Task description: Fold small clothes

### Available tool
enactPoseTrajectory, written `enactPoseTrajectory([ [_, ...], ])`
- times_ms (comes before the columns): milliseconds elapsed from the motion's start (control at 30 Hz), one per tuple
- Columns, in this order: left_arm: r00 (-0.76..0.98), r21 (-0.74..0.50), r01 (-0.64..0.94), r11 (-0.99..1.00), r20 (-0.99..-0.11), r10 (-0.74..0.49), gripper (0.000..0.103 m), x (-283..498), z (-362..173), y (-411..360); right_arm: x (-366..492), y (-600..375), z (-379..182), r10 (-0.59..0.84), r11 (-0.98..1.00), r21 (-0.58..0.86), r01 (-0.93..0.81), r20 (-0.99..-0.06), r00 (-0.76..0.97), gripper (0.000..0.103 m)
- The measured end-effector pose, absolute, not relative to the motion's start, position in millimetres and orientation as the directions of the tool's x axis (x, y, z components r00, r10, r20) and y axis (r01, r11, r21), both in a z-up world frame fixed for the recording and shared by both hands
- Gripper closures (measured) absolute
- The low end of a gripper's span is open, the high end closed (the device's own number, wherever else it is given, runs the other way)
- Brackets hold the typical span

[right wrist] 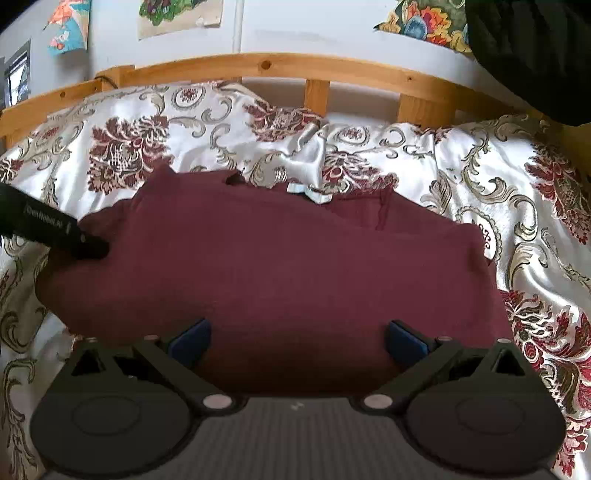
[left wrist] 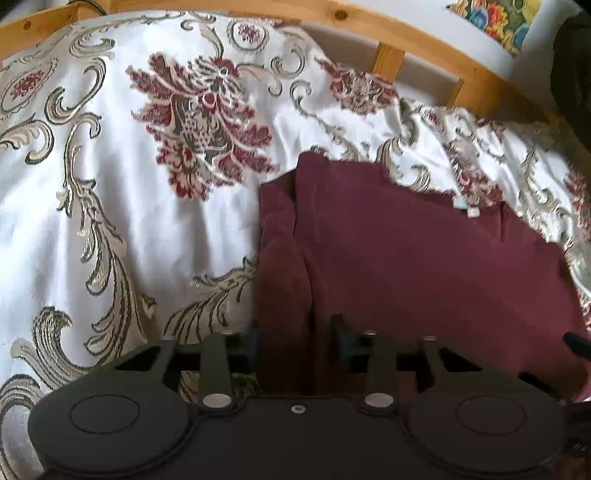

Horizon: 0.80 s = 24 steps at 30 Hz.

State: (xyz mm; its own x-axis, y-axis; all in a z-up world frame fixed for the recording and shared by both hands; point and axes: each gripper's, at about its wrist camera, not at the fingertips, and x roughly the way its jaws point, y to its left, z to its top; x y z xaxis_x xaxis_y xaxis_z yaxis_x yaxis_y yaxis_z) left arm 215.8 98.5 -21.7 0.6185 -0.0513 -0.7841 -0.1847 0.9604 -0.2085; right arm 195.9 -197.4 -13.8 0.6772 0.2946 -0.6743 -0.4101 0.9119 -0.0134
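Note:
A maroon garment (right wrist: 288,266) lies folded flat on a floral bedspread (right wrist: 498,192), with a pale label (right wrist: 310,192) at its far edge. In the left wrist view the garment (left wrist: 406,258) fills the right half, its folded left edge running down between the fingers. My left gripper (left wrist: 295,338) is partly open over that left edge; the cloth lies between the jaws, not pinched. It shows as a black finger (right wrist: 55,232) in the right wrist view. My right gripper (right wrist: 295,341) is wide open just above the garment's near edge, holding nothing.
A wooden bed rail (right wrist: 295,70) runs along the far side of the bed, with a white wall and colourful pictures (right wrist: 181,14) behind. A dark object (right wrist: 535,51) hangs at the top right. The bedspread (left wrist: 110,184) is rumpled near the rail.

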Motion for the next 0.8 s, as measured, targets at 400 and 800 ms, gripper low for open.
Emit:
enactPoseTrajectory([
  [400,0.690,-0.201,-0.062,0.978,-0.716,-0.104,0.083,226.9,45.6,67.8,202.8,-211.6,5.9,0.292,0.921,0.008,-0.390,-0.678,0.675,0.000],
  [800,0.671,-0.089,0.268,0.959,-0.697,-0.253,0.084,262.1,97.3,-99.4,220.3,-322.9,41.9,0.051,0.978,-0.128,-0.167,-0.626,0.778,0.000],
])
